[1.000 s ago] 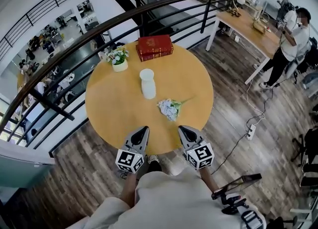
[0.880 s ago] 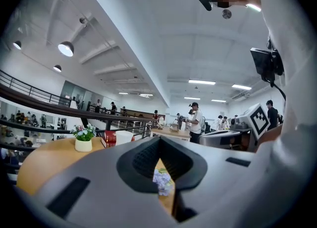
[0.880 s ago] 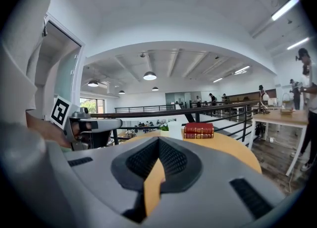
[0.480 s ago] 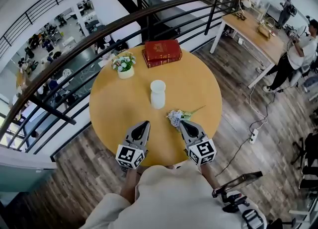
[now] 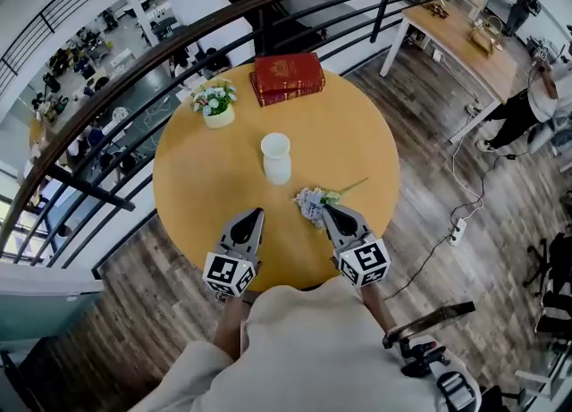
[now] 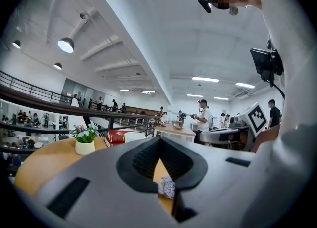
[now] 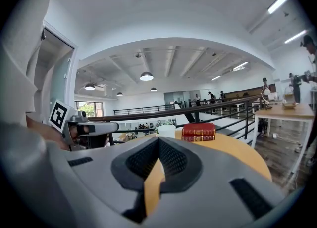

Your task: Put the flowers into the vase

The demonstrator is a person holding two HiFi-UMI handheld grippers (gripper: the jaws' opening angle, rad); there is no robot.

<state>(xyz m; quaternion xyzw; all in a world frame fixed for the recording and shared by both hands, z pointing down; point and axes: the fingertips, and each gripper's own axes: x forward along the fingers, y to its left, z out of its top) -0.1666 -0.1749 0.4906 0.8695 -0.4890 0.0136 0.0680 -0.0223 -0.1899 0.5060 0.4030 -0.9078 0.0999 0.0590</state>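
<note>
Right gripper (image 5: pixel 327 211) advanced over table (image 5: pixel 192 196) edge, shut, empty, tip beside flowers (image 5: pixel 311 203); left gripper (image 5: pixel 256 214) shut, empty too

On the round table (image 5: pixel 188 196), the vase (image 5: pixel 275 157) stands at centre, books (image 5: pixel 287 77) at twelve o'clock, a potted plant (image 5: pixel 215 104) at ten, flowers (image 5: pixel 313 203) at five.

White vase (image 5: pixel 275 157); red books (image 5: pixel 287 77); pale-blue flowers (image 5: pixel 312 203).

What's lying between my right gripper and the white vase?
The loose flower bunch, just off the tip of the right gripper; then bare tabletop up to the vase. Head view shows it.
</note>
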